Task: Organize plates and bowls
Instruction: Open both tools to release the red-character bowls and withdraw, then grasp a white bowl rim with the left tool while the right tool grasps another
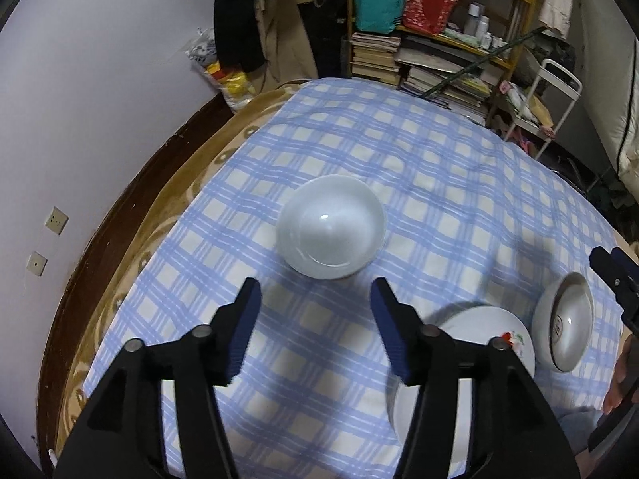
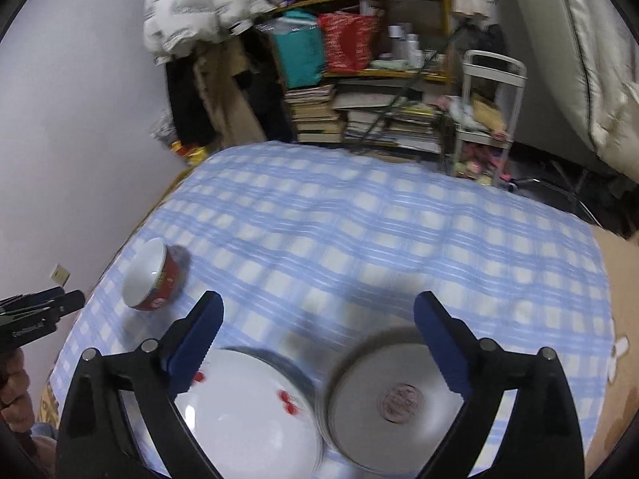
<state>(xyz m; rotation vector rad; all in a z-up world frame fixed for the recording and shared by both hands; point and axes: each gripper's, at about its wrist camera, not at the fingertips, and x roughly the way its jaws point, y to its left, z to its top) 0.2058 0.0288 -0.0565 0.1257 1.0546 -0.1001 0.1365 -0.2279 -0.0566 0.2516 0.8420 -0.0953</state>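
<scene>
Left tongs point(image 1: 315, 299) parted, nothing between pads, hovering above blue-checked cloth point(image 1: 399, 151) on bed. White bowl point(image 1: 330, 226) on cloth just beyond fingertips, tipped toward camera. White plate point(image 1: 483, 323) with red print to its right. Small bowl point(image 1: 565, 321) next, on its side, near plate. Right tongs point(image 2: 318, 311) spread wide, empty, above white plate point(image 2: 255, 411) and upturned dish point(image 2: 395, 395) side by side.

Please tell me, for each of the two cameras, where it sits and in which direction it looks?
Left wrist: on the left tool, looking down at a bowl on the checked cloth; the right tool shows at the edge.
Right wrist: on the right tool, above a plate and a second bowl; the left tool shows.
Shared: cloth, plate, shelf.
</scene>
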